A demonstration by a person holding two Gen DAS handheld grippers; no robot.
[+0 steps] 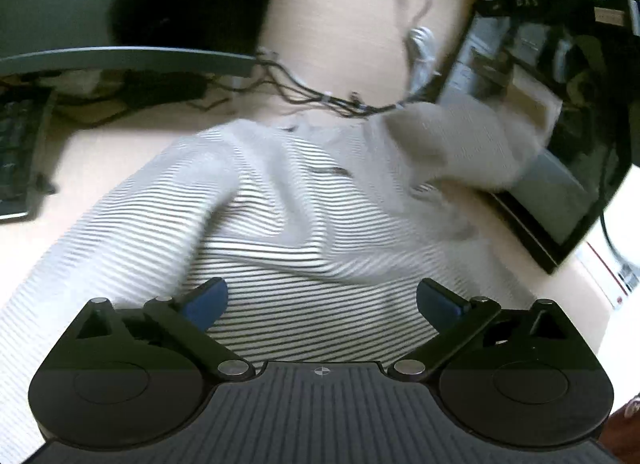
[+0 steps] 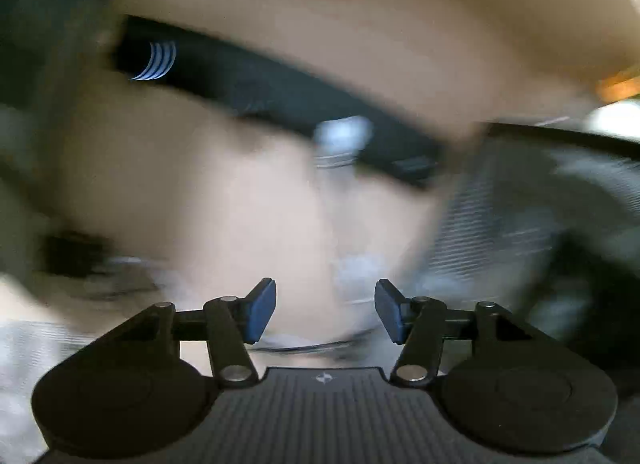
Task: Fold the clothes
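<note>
A white shirt with thin dark stripes (image 1: 280,223) lies spread and rumpled on the light wooden table (image 1: 340,35) in the left wrist view; one blurred part of it is raised at the upper right. My left gripper (image 1: 322,300) is open wide just above the shirt's near part, its blue pads apart and holding nothing. The right wrist view is heavily blurred. My right gripper (image 2: 325,310) is open and empty above the table; striped cloth (image 2: 476,232) shows faintly to its right.
A black monitor (image 1: 560,135) stands at the right of the shirt. A bundle of cables (image 1: 320,97) runs behind the shirt. A dark keyboard (image 1: 16,159) sits at the left edge under a grey shelf (image 1: 120,55). A long dark object (image 2: 280,103) crosses the right wrist view.
</note>
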